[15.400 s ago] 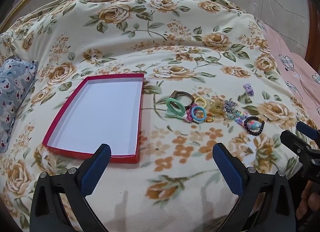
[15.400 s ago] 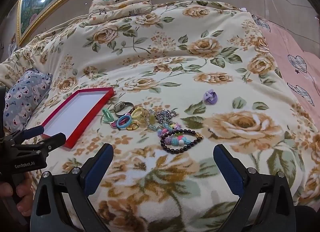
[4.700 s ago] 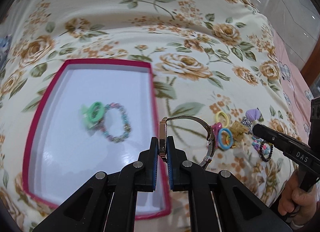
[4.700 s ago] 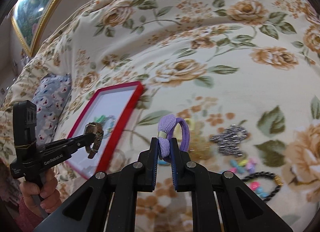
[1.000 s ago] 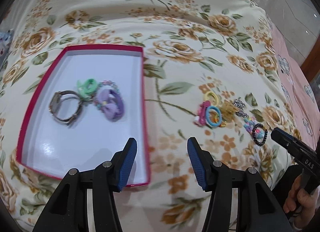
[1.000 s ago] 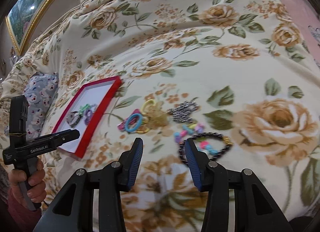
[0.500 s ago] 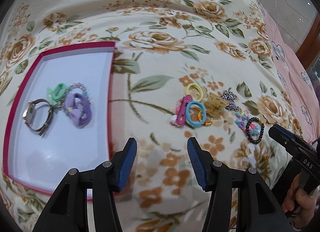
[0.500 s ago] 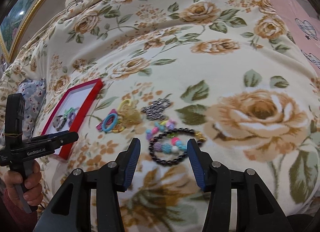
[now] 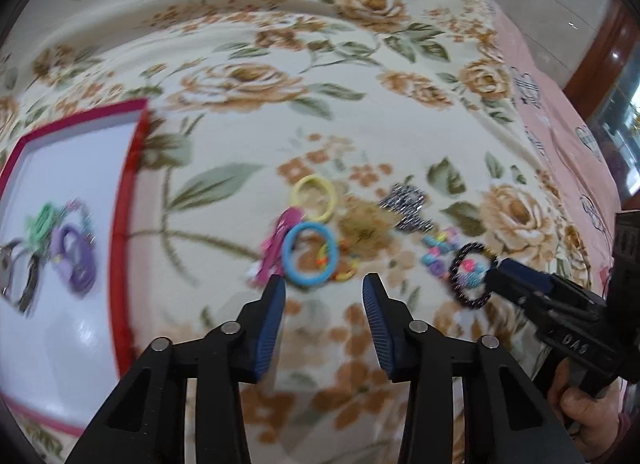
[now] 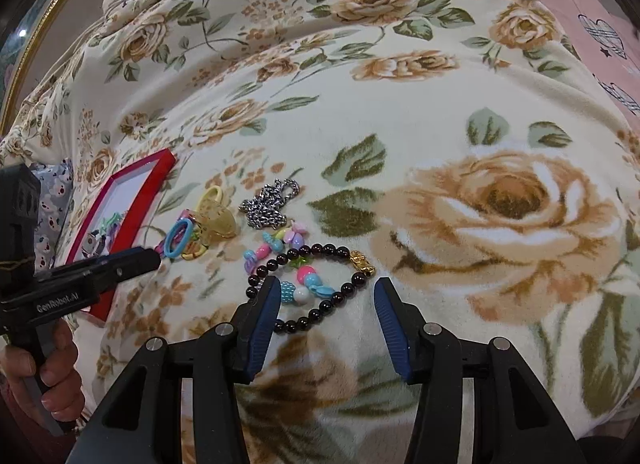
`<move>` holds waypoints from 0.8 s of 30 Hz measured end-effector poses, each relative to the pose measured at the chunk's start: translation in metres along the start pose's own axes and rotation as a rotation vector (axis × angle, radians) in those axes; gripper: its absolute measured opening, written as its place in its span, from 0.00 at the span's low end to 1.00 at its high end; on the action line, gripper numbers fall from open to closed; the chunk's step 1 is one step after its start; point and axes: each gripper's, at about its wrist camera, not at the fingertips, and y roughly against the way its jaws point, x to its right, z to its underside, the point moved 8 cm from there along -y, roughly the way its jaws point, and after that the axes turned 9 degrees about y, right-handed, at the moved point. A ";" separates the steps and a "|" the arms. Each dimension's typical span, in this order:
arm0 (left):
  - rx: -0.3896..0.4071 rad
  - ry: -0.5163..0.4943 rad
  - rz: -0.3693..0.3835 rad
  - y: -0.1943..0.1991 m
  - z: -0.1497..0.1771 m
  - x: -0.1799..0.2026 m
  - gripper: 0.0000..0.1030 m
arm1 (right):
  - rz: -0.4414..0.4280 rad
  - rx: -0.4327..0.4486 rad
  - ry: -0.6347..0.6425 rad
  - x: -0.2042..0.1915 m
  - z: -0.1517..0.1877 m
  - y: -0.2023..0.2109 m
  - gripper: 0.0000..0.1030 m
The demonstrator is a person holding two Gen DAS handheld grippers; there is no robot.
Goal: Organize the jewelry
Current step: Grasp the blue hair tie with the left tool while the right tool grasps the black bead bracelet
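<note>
A red box [image 9: 128, 192] with a white floor lies at the left and holds a watch [image 9: 16, 276], a green clip [image 9: 42, 220] and a purple hair tie [image 9: 76, 258]. Loose jewelry lies on the floral blanket: blue ring [image 9: 310, 254], yellow ring [image 9: 314, 198], pink clip [image 9: 276, 242], silver chain [image 10: 268, 202], black bead bracelet [image 10: 316, 284]. My left gripper [image 9: 323, 284] is open and empty just below the blue ring. My right gripper [image 10: 324, 288] is open, its jaws either side of the black bracelet's near part.
The floral blanket [image 10: 500, 200] covers the whole bed. A pink sheet with hearts [image 9: 560, 136] lies at the right edge. A grey patterned pillow [image 10: 48, 200] sits left of the box. A gold picture frame [image 10: 36, 20] is at the far left.
Both grippers have moved closer to the loose jewelry. The left has shifted right, away from the box, towards the blue ring. The right now straddles the black bracelet.
</note>
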 end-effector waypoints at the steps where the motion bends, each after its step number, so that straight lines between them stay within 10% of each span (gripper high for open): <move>1: 0.001 -0.013 -0.007 -0.005 -0.002 0.002 0.35 | 0.002 -0.003 0.002 0.000 0.000 -0.002 0.49; 9: -0.073 -0.076 -0.034 -0.049 -0.002 0.005 0.11 | 0.032 -0.003 0.037 -0.001 -0.004 -0.013 0.47; 12: -0.055 -0.075 -0.029 -0.050 -0.006 0.004 0.03 | 0.027 0.009 0.024 0.001 -0.006 -0.013 0.08; 24: 0.000 -0.004 0.045 -0.007 0.004 -0.015 0.02 | -0.022 0.059 0.016 -0.004 -0.012 0.006 0.08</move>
